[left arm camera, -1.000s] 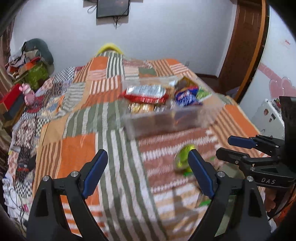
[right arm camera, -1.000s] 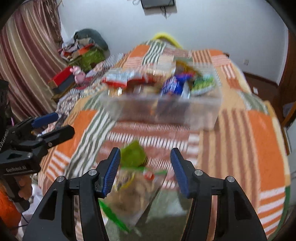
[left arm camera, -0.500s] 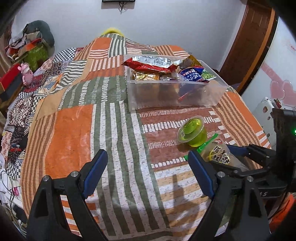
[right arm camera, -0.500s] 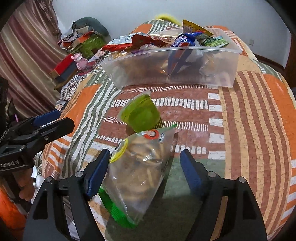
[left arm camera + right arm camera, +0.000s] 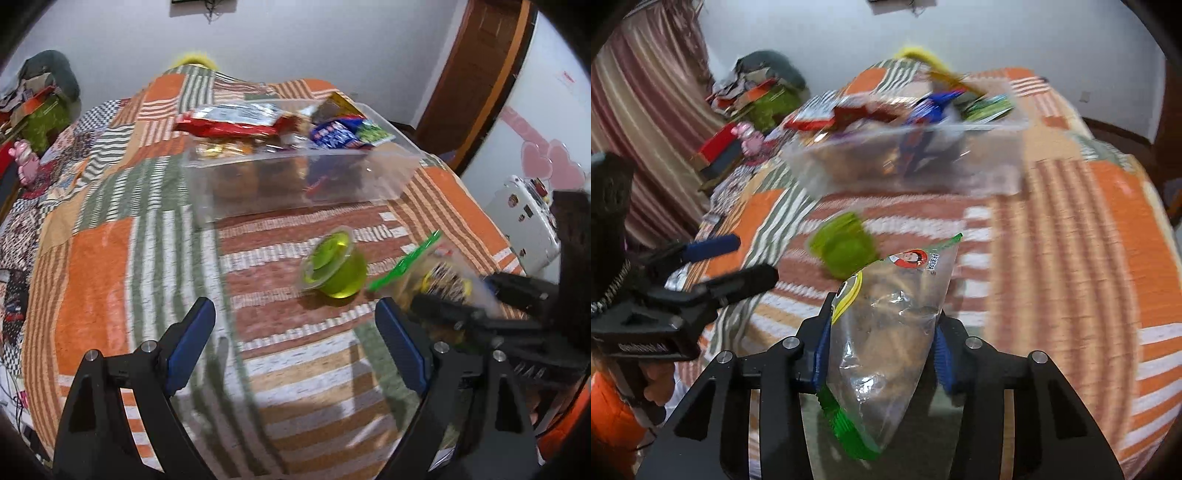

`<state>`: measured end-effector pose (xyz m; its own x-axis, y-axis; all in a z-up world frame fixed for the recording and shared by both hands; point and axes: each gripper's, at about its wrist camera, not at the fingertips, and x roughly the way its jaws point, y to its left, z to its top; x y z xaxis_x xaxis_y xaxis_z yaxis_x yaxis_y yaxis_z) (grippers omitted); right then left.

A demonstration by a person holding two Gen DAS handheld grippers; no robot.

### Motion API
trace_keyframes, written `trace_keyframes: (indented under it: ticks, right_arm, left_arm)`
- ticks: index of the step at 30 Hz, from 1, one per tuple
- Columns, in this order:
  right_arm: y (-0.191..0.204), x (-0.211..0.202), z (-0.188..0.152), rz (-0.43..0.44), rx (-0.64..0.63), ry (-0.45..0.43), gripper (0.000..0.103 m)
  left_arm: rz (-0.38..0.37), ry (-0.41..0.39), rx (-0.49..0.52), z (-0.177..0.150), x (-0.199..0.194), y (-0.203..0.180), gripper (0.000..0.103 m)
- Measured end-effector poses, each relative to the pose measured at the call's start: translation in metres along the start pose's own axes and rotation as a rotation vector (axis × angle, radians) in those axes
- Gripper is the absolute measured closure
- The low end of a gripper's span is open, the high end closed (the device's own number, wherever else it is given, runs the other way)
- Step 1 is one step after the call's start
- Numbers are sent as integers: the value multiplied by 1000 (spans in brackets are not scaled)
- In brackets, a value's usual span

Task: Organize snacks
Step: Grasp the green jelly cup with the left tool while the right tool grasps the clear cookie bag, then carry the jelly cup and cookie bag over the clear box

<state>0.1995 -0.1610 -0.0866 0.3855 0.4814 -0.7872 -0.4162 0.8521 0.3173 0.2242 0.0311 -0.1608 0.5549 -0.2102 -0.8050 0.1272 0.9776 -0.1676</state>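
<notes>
Right gripper (image 5: 882, 339), black with blue pads: jaws just closed in, now pinching a clear plastic snack bag with a green edge and brown pieces inside (image 5: 886, 332). Bag squeezed at its middle between the pads, printed top end pointing far, green-edged end hanging near. Just beyond the bag's far left corner, a small clear cup of green jelly (image 5: 846, 251) on its side on the orange, green and brown striped patchwork bedspread (image 5: 1071, 258). Farther off, a clear rectangular plastic bin (image 5: 908, 158), heaped with red, blue and green snack packets.

Left gripper (image 5: 295, 332): jaws spread wide, nothing between them, hovering over the bedspread (image 5: 92, 266). Jelly cup (image 5: 334, 267) just beyond and nearer its right pad, not touched. Snack bag (image 5: 436, 269) to the right of the cup, blurred, in the right gripper (image 5: 480, 306). Bin (image 5: 295, 177) far, centre.
</notes>
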Motion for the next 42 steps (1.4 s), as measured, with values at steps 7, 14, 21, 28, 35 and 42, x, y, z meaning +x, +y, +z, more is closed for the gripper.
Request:
trace_keyframes:
  ticks: [7,14,21,28,35,42]
  right_arm:
    - [-28,-20,5,-60,38,-49,62]
    - [-38,-23,7,-67,62,-66,62]
    - [-45,-21,8,-60,73,-58,62]
    - [-47,-18,9,-52,79,-53,62]
    - [-46,-21,15,-48,75,-68,62]
    - [-45,-27,23,-47,75,-94,62]
  left_arm:
    - [0,44,59,7,33,-28,14]
    - [18,79,97,16,65,-39,14]
    - [15,66,74,21,81,-33,30]
    - [0,54,64,23,78,-23,51]
    - [6,14,65,22,58,-22,61]
    - [10,-18,45,23,37,-17,63]
